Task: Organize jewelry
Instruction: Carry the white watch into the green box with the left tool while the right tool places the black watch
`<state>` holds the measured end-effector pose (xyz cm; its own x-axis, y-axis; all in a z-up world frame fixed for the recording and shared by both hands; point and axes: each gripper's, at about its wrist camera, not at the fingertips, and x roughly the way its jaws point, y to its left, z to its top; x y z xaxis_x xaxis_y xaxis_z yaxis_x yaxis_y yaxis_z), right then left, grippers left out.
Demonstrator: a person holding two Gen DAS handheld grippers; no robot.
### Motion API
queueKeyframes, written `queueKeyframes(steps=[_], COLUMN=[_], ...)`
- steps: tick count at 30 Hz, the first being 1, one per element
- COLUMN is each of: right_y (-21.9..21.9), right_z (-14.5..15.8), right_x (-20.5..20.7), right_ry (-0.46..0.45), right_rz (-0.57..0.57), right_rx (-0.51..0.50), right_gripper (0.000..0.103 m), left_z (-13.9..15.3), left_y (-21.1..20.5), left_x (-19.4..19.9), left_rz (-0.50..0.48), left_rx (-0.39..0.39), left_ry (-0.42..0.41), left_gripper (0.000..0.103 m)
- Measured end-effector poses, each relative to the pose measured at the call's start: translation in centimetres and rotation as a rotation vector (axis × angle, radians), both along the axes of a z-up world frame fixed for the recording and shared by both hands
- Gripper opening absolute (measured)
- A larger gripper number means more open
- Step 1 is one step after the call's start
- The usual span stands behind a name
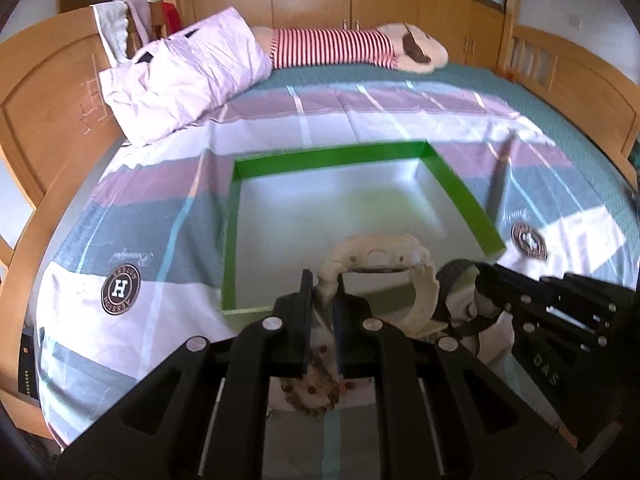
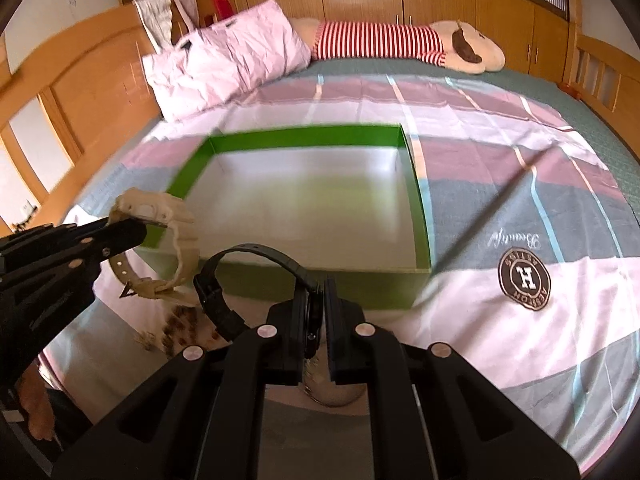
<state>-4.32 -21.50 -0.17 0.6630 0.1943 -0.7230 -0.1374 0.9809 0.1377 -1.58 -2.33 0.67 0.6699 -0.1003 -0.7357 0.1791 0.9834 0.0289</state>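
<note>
The shallow green cardboard box with a pale silvery-white floor (image 2: 304, 200) lies open-topped on the plaid pink, grey and white bedspread (image 2: 500, 168), and nothing shows inside it in either view. Its near wall faces both tools, its far rim points toward the crumpled pink pillow (image 2: 228, 64) and the long plush toy in a red-and-white striped shirt (image 2: 384, 42) at the far side of the bed. To the right of the box the bedspread runs bare up to a round brown logo patch (image 2: 524, 276); the wooden headboard (image 1: 48, 112) bounds the left side. The left gripper (image 1: 322, 300) is clamped on the strap of a cream-coloured plastic digital wristwatch (image 1: 378, 258), held just at the box's near-left edge (its case hangs over the rim in the right wrist view). The right gripper (image 2: 316, 308) pinches a black rubber-strapped wristwatch (image 2: 256, 252), whose band arches up in front of the near wall, outside the box. The two watches are close side by side, not clearly touching. Below them, on the bedspread, lies a brown beaded bracelet (image 1: 312, 394), partly hidden.
</note>
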Motion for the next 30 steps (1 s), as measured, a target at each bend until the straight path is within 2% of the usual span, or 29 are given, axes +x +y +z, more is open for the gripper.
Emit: queueKeyframes(steps=[3, 9, 13, 20, 24, 30], right_y=[-0.5, -1.9, -1.5, -0.6, -0.5, -1.2], right_z=[0.8, 2.1, 2.3, -0.4, -1.1, -2.2], right_x=[0.2, 2.2, 4.3, 6.4, 7.1, 8.3], right_ry=[-0.031, -0.024, -0.01, 0.046, 0.055, 0.085], right_rz=[-0.009, -0.047, -0.01, 0.003, 0.003, -0.023], right_rx=[-0.007, 0.002, -0.017, -0.023, -0.036, -0.038], right_gripper=[0.008, 0.008, 0.008, 0.008, 0.008, 0.008], left_z=[0.8, 1.3, 1.1, -0.2, -1.2, -2.8], left_y=[0.4, 1.0, 1.5, 2.0, 2.1, 1.6], left_x=[0.5, 1.7, 2.6, 4.4, 5.5, 6.7], left_rz=[0.029, 0.066, 0.093, 0.144, 0.157, 0.161], left_rx=[0.002, 0.004, 0.0, 0.002, -0.023, -0.014], left_ry=[-0.027, -0.043, -0.032, 0.005, 0.046, 0.092], left_gripper=[0.009, 0.009, 0.009, 0.009, 0.009, 0.009])
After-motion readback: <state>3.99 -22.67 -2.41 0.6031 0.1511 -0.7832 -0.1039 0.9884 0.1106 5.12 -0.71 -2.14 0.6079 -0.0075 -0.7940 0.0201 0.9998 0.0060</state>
